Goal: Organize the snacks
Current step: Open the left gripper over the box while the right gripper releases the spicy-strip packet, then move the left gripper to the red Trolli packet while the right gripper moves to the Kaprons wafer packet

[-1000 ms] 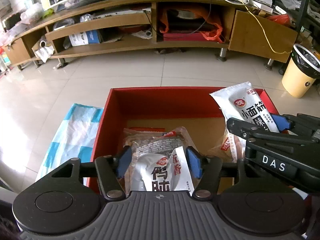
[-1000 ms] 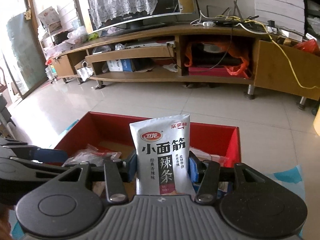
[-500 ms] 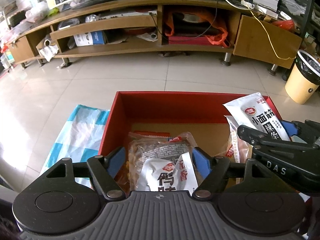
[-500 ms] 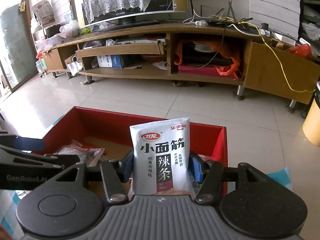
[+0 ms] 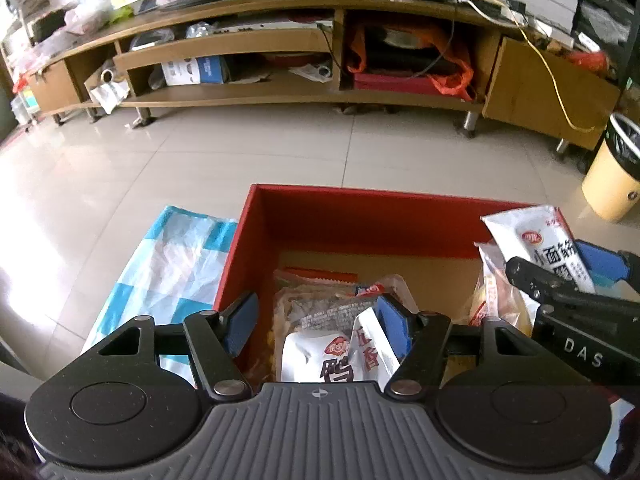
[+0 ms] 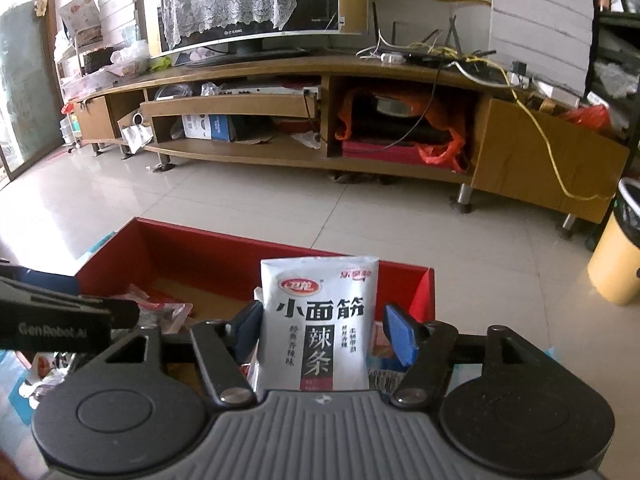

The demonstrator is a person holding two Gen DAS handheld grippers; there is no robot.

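Over the red box (image 5: 256,240) on the tiled floor, both hand-held grippers hang nose-down, side by side. Right gripper (image 6: 320,330): its jaws are opening; a second ago the blue pads were clamped on the white spicy-strip packet (image 6: 320,320), and now a clear gap shows beside the right pad while the left pad sits at the packet's edge. The packet stands upright between the jaws at the right end of the box, apparently resting against other wrappers beneath it; whether it is fully supported cannot be told. This reads as a release: the packet has been delivered into the box and the right gripper is free to withdraw. Left gripper (image 5: 316,326): its jaws are closing after a brief widening half a second ago, but the pads stand apart from the snacks below, so nothing is gripped. Beneath them, in the left half of the box, lie a white duck-snack pouch (image 5: 320,356) and a clear bag of brown snacks (image 5: 320,304), overlapping. A blue-and-white plastic sheet (image 5: 172,264) lies on the floor just beside the box's left wall. Judgement: the box is partly filled, and the next action is likely a retreat of the right gripper without toppling the upright packet.
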